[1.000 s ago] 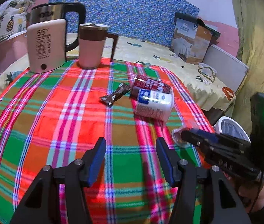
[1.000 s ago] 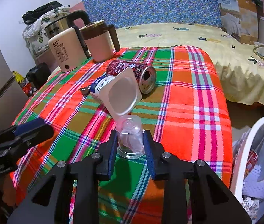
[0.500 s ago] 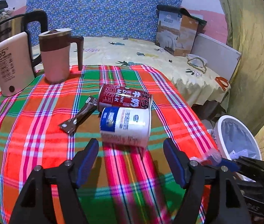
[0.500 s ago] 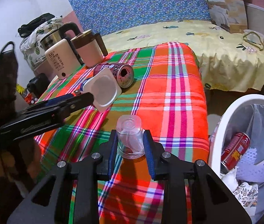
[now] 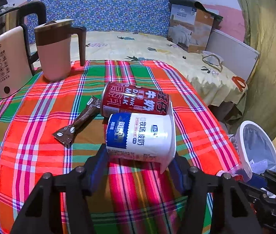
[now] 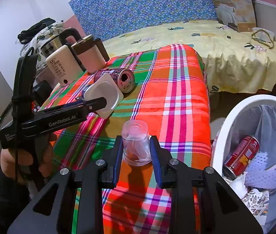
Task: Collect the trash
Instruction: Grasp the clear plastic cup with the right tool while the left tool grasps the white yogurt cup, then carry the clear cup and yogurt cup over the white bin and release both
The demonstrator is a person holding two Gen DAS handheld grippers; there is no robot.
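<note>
White yogurt tub (image 5: pixel 141 134) is lying mid-frame between the wide-open left gripper (image 5: pixel 138 167) tips; right gripper (image 6: pixel 136 156) is clamping a clear cup (image 6: pixel 136 142).

1. Two red cans: one on the table (image 5: pixel 136 99), one in the bin (image 6: pixel 241 156)
2. One white yogurt cup (image 5: pixel 140 134)
3. One clear plastic cup (image 6: pixel 136 142)
4. One brown sachet (image 5: pixel 77 120)
5. One kettle (image 5: pixel 5 58)
6. One pink jug (image 5: pixel 54 50)
7. One white bin (image 6: pixel 221 132)
8. Two grippers: left (image 5: pixel 138 167), right (image 6: pixel 136 156)
</note>
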